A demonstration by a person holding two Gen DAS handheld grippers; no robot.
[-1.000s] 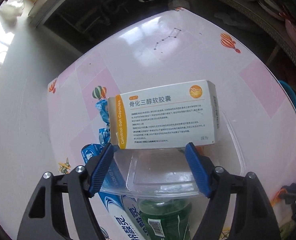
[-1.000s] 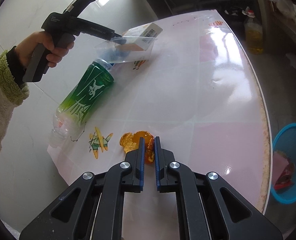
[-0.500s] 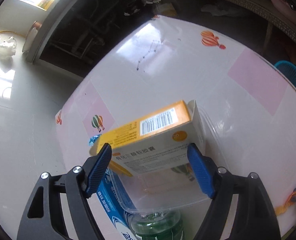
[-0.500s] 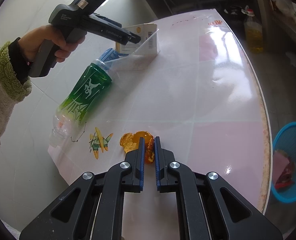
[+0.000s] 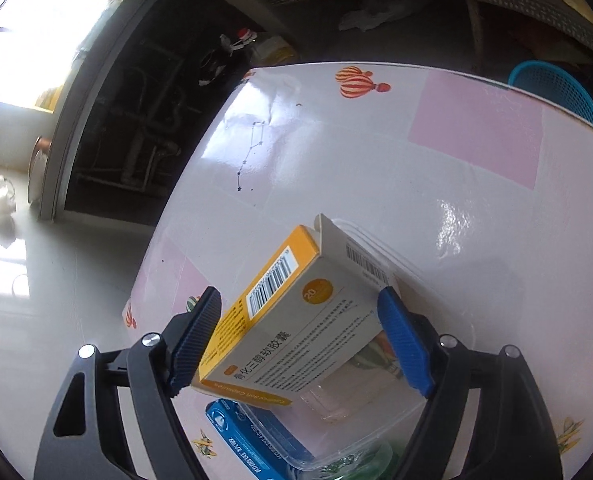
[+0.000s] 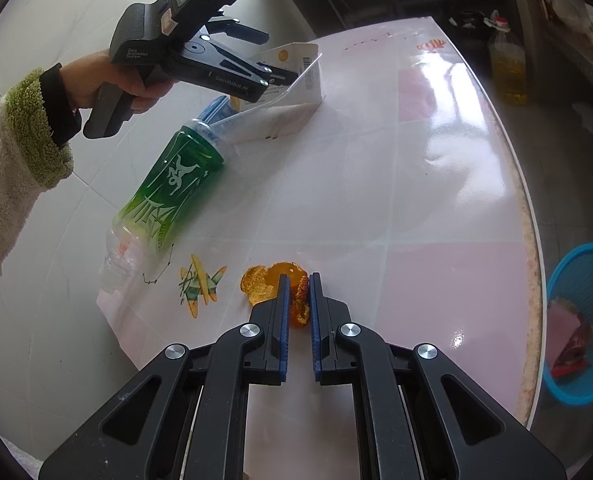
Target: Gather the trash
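The left hand-held gripper (image 5: pixel 298 340), its jaws opening, straddles a medicine box (image 5: pixel 284 328) tilted in a clear plastic tray (image 5: pixel 376 420), long axis from 7 to 1 o'clock. On the table (image 6: pixel 376 180), the right hand-held gripper (image 6: pixel 296 300) pinches orange peel (image 6: pixel 264 280); a blue basket (image 6: pixel 576 320) at 3 o'clock holds red-pink scraps.

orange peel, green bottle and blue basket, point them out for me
orange peel (image 6: pixel 265 280): right wrist view, on the flat piece left of the jaws
green bottle (image 6: pixel 168 184): right wrist view, middle of its green label
blue basket (image 6: pixel 576 394): right wrist view, on its near rim
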